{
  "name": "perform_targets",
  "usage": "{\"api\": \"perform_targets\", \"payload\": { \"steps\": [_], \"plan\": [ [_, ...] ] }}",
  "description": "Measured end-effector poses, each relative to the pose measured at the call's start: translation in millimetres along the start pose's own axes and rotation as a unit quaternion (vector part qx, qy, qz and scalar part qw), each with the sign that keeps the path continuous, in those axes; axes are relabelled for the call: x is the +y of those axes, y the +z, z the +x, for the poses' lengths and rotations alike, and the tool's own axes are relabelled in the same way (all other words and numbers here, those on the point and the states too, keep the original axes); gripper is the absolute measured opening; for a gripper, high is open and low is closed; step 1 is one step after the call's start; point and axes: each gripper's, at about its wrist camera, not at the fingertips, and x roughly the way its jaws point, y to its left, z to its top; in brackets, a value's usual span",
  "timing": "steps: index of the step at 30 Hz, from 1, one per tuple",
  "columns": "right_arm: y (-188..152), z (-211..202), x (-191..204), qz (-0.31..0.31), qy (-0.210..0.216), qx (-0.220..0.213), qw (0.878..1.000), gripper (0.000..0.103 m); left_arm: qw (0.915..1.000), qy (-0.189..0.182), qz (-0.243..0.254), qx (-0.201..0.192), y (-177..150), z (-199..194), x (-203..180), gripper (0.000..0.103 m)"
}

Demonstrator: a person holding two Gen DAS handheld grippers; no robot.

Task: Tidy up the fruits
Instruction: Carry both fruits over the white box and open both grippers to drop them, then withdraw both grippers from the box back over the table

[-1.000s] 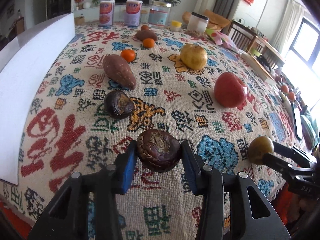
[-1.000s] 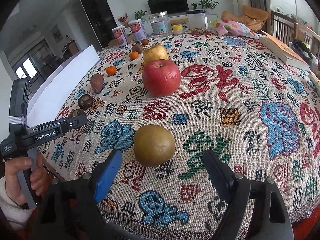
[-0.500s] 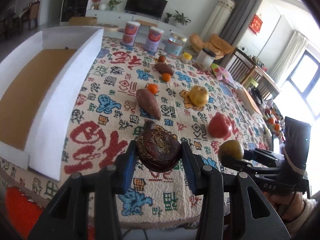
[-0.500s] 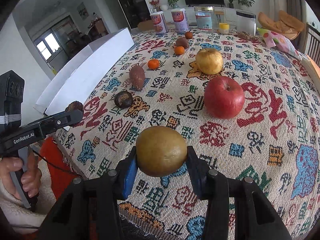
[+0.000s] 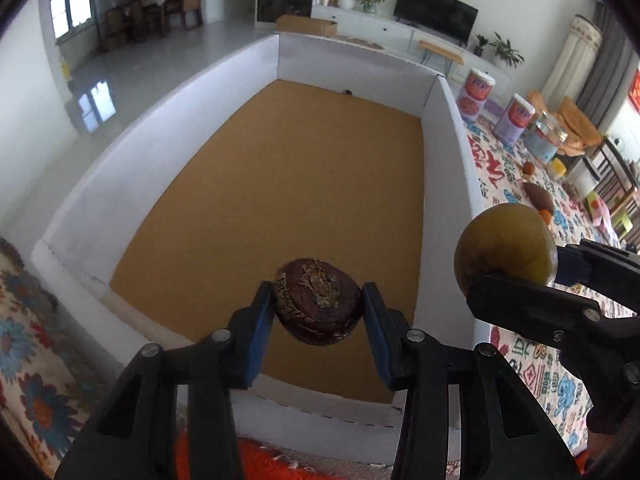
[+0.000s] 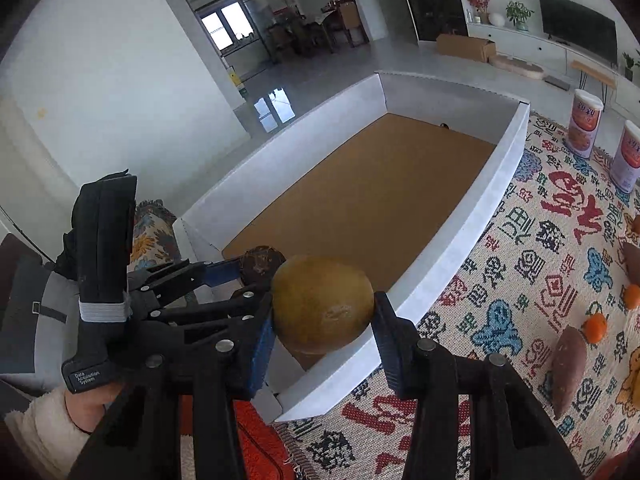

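Dark wrinkled fruit (image 5: 318, 302) pinched in left gripper (image 5: 318, 308), hanging over the box (image 5: 456, 168) floor at its near edge; straight drop suffices. Brown-green fruit (image 6: 323, 305) pinched in right gripper (image 6: 323, 314), over the near-right wall; needs leftward shift.

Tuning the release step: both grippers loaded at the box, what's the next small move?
Probably lower the left gripper and open it: its dark fruit already hangs over the box floor. The right gripper's pear sits over the near wall, so it likely needs to shift inward first.
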Motion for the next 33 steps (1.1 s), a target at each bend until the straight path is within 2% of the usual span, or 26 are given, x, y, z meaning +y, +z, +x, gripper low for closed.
{"api": "perform_targets", "payload": {
  "steps": [3, 5, 7, 9, 11, 13, 16, 18, 21, 24, 26, 27, 29, 31, 33],
  "plan": [
    [10.4, 34.9, 9.2, -0.004, -0.004, 0.023, 1.0, 0.048, 0.9998, 0.006, -0.015, -0.007, -0.7, -4.0, 10.4, 0.065],
    [17.1, 39.7, 8.7, 0.009, 0.0, 0.017, 1.0, 0.05, 0.9993, 0.018, -0.02, -0.027, 0.1, -17.0, 15.9, 0.078],
    [23.4, 21.9, 8.4, 0.021, 0.012, -0.011, 1.0, 0.057, 0.9975, 0.042, -0.023, -0.052, 3.9, -31.0, 19.7, 0.084],
    [26.1, -8.0, 5.7, 0.014, 0.014, -0.048, 0.999, 0.065, 0.9929, 0.083, -0.019, -0.084, 6.8, -43.8, 15.4, 0.085],
    [20.4, -45.1, 3.0, -0.013, -0.007, -0.09, 0.996, 0.08, 0.9898, 0.089, -0.008, -0.111, 6.3, -52.2, 1.1, 0.087],
    [-0.2, -74.8, -4.1, -0.038, -0.043, -0.123, 0.991, 0.092, 0.9895, 0.047, 0.01, -0.136, 4.5, -55.8, -19.0, 0.091],
    [-52.5, -97.4, -28.5, -0.055, -0.098, -0.137, 0.984, 0.095, 0.9833, -0.004, 0.037, -0.178, 1.9, -52.2, -48.0, 0.097],
    [-97.6, -104.9, -50.7, -0.044, -0.133, -0.124, 0.982, 0.095, 0.9794, 0.018, 0.057, -0.193, -0.2, -39.1, -65.0, 0.098],
    [-168.6, -117.0, -92.2, 0.0, -0.187, -0.106, 0.977, 0.095, 0.9814, 0.047, 0.101, -0.156, 2.3, -12.0, -88.1, 0.097],
    [-228.1, -145.0, -121.1, 0.063, -0.231, -0.108, 0.965, 0.095, 0.972, 0.085, 0.161, -0.149, -4.2, -3.9, -112.2, 0.097],
    [-260.2, -165.9, -132.6, 0.103, -0.259, -0.119, 0.953, 0.095, 0.9654, 0.108, 0.183, -0.151, -9.2, -4.9, -119.1, 0.097],
    [-270.6, -172.7, -138.5, 0.118, -0.27, -0.125, 0.947, 0.095, 0.9651, 0.114, 0.18, -0.153, -12.0, -7.6, -117.5, 0.098],
    [-283.8, -182.7, -145.3, 0.138, -0.287, -0.133, 0.939, 0.095, 0.97, 0.115, 0.156, -0.148, -13.2, -11.8, -108.6, 0.098],
    [-288.1, -189.7, -147.1, 0.143, -0.297, -0.134, 0.935, 0.095, 0.9768, 0.109, 0.12, -0.14, -17.4, -17.1, -93.4, 0.097],
    [-288.4, -191.6, -146.0, 0.137, -0.305, -0.136, 0.932, 0.095, 0.979, 0.109, 0.104, -0.137, -23.7, -22.8, -86.7, 0.097]
  ]
}}
